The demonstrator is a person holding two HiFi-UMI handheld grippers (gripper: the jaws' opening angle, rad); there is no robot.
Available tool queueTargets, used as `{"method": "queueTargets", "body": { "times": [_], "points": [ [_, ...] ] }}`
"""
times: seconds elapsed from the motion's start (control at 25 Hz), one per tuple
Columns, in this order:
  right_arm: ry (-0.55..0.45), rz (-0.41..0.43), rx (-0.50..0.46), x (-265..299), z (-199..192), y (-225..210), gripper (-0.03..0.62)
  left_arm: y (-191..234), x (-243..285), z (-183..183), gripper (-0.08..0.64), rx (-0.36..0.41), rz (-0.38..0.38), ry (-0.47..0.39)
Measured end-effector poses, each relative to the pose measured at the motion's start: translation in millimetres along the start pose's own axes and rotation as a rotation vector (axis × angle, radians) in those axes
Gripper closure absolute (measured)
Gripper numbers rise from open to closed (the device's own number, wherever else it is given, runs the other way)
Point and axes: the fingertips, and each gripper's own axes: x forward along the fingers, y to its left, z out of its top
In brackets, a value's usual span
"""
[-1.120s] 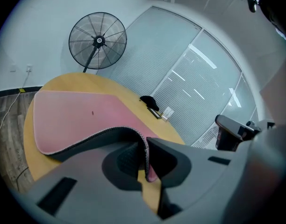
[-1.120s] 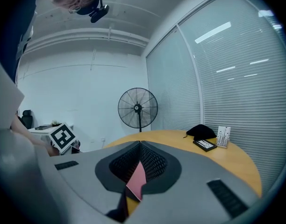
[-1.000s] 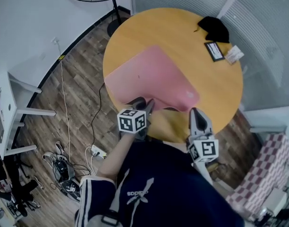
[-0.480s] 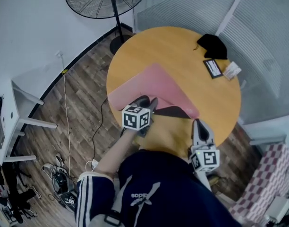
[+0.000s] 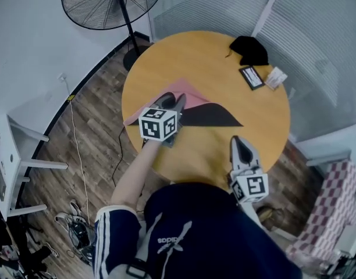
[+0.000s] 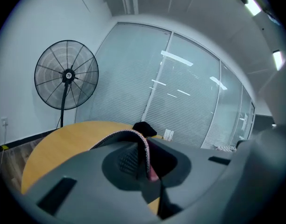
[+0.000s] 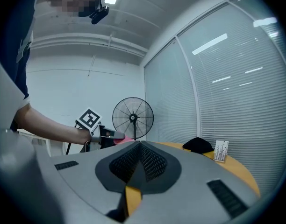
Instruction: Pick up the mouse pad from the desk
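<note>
The mouse pad (image 5: 188, 98) is pink on top and black underneath. It is peeled up from the round wooden desk (image 5: 207, 57), its black underside (image 5: 214, 116) facing up. My left gripper (image 5: 173, 104) is shut on the pad's near edge and holds it above the desk. In the left gripper view the pad's stitched rim (image 6: 118, 136) curls out from between the jaws of the left gripper (image 6: 144, 149). My right gripper (image 5: 242, 142) hovers over the desk's near right edge, shut with nothing in it. In the right gripper view its jaws (image 7: 140, 145) meet, and the pink pad (image 7: 123, 139) shows at the left gripper (image 7: 114, 135).
A black cloth item (image 5: 249, 50), a dark card (image 5: 251, 77) and a white card (image 5: 275, 77) lie at the desk's far right. A standing fan (image 5: 113, 2) is beyond the desk. Blinds cover the glass wall. Cables lie on the wooden floor (image 5: 79, 150).
My left gripper has risen with the pad's near edge. The pad has folded over and now shows its black underside. The right gripper has stayed near the desk's edge.
</note>
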Motion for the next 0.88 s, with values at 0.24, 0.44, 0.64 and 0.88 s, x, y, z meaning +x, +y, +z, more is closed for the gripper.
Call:
{"method": "queueTargets", "body": {
  "times": [0.24, 0.44, 0.64, 0.88],
  "points": [
    [-0.014, -0.03, 0.007, -2.3, 3.9, -6.0, 0.589, 6.1, 17.0, 64.5, 0.534, 0.092, -0.008, -0.065],
    [-0.023, -0.053, 0.005, -5.6, 6.2, -10.0, 0.589, 7.7, 23.2, 115.9, 0.534, 0.153, -0.009, -0.127],
    [-0.03, -0.079, 0.009, -12.0, 8.0, -13.8, 0.589, 6.0, 21.9, 162.5, 0.535, 0.211, -0.005, -0.182],
    [-0.048, -0.102, 0.01, -20.1, 12.4, -21.7, 0.589, -7.1, 16.3, 216.4, 0.535, 0.272, 0.0, -0.259]
  ]
}}
